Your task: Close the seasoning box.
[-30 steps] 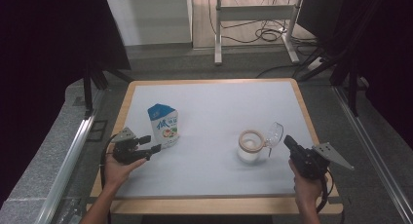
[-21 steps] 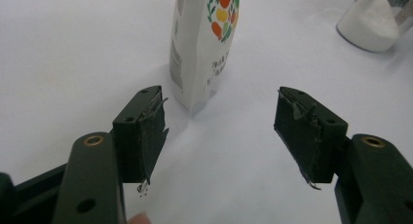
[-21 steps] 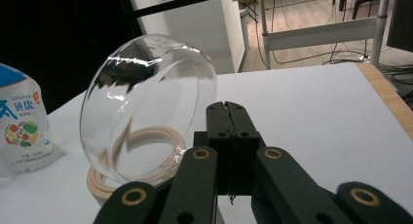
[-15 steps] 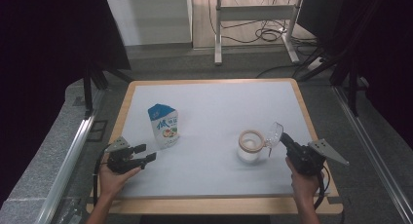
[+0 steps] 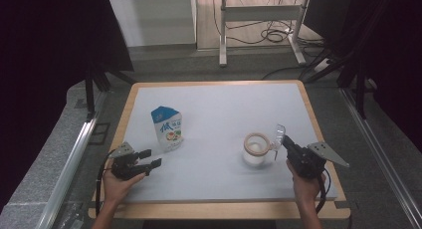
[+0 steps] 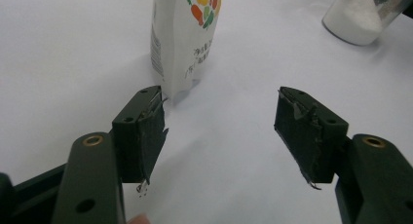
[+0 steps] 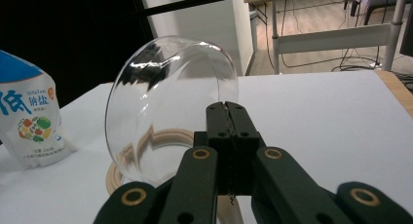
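Note:
A white salt bag with a blue top [image 5: 167,128] stands upright on the white table [image 5: 219,99], left of centre. My left gripper [image 5: 152,158] is open just in front of the bag, apart from it. In the left gripper view its jaws [image 6: 221,121] stand wide with nothing between them, and the bag [image 6: 182,39] is a little beyond the left jaw. A jar with a wooden rim [image 5: 256,148], holding white grains, sits right of centre. My right gripper [image 5: 286,141] is shut on the edge of a clear glass lid [image 7: 165,107], which it holds tilted on edge beside the jar's rim [image 7: 146,151].
The table has a wooden border [image 5: 214,209] and grey padding around it. A metal-legged desk [image 5: 259,20] and floor cables lie beyond the far edge. Dark curtains hang at both sides. Open table surface lies between the bag and the jar.
My left gripper has drawn back slightly from the bag toward the front edge. The right gripper and the lid have stayed nearly still.

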`<state>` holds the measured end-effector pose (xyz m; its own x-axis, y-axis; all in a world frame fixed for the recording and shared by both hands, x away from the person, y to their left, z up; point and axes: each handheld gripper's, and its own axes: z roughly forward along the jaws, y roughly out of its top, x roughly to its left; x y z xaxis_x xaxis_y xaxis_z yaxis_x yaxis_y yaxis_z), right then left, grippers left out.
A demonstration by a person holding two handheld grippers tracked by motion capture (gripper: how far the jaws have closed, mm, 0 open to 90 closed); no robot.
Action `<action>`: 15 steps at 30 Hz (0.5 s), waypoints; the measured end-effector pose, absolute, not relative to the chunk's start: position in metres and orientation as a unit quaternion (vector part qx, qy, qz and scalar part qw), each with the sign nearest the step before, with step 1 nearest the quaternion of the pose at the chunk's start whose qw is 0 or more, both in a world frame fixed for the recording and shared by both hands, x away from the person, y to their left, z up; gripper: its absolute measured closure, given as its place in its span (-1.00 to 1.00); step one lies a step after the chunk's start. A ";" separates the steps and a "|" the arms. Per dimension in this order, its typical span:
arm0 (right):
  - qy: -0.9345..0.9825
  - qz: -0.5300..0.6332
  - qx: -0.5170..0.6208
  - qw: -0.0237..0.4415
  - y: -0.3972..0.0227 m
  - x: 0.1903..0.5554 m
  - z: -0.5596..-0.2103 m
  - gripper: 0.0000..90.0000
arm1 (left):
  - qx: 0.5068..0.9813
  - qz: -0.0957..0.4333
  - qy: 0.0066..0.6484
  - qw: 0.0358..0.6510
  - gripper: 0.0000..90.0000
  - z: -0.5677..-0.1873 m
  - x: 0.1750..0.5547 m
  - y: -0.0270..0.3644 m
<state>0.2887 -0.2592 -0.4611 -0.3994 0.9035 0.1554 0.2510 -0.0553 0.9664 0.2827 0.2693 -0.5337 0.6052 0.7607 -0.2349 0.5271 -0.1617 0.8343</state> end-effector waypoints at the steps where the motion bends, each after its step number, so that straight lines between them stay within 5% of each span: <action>1: 0.623 0.559 0.463 0.292 -0.258 0.289 -0.461 1.00 | 0.752 0.120 0.429 0.486 -0.22 -0.534 0.282 0.270; 15: 0.682 0.539 0.415 0.269 -0.202 0.301 -0.464 1.00 | 0.755 0.118 0.426 0.483 -0.21 -0.535 0.282 0.266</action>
